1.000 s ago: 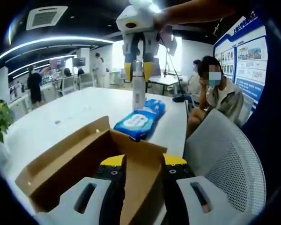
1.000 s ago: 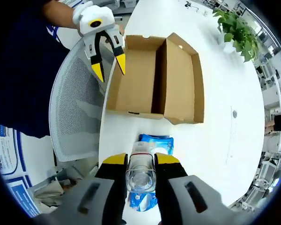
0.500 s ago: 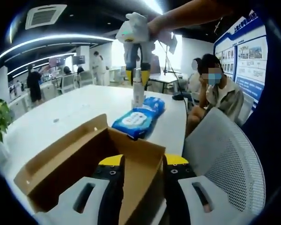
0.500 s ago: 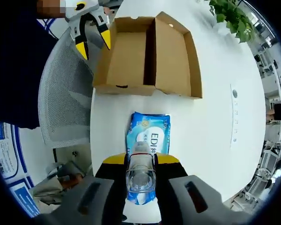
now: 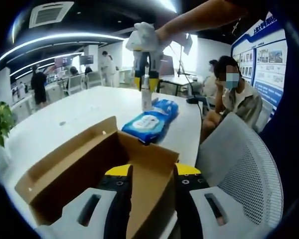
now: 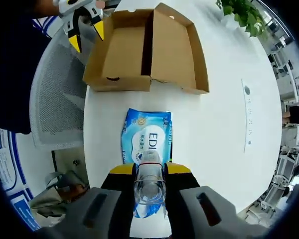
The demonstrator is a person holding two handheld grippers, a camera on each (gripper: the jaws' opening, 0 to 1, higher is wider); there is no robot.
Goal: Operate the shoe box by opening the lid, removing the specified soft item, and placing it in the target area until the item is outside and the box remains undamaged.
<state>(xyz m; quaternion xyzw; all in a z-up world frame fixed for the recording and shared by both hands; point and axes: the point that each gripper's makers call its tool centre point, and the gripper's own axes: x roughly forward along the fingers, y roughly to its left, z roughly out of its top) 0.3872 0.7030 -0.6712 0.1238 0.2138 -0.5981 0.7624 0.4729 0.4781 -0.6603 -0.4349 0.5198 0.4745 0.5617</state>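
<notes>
Shoe box (image 6: 147, 50) lies open, empty ahead | right gripper (image 6: 149, 169) clamps bottle (image 6: 149, 185) over wipes pack (image 6: 147, 134) (already outside) | left gripper (image 5: 149, 172) parted, straddling box wall | next: set bottle down.

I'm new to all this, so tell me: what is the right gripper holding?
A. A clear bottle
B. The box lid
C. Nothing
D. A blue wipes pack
A: in the right gripper view the right gripper has its jaws shut on a clear bottle, above the wipes pack lying on the table.
</notes>
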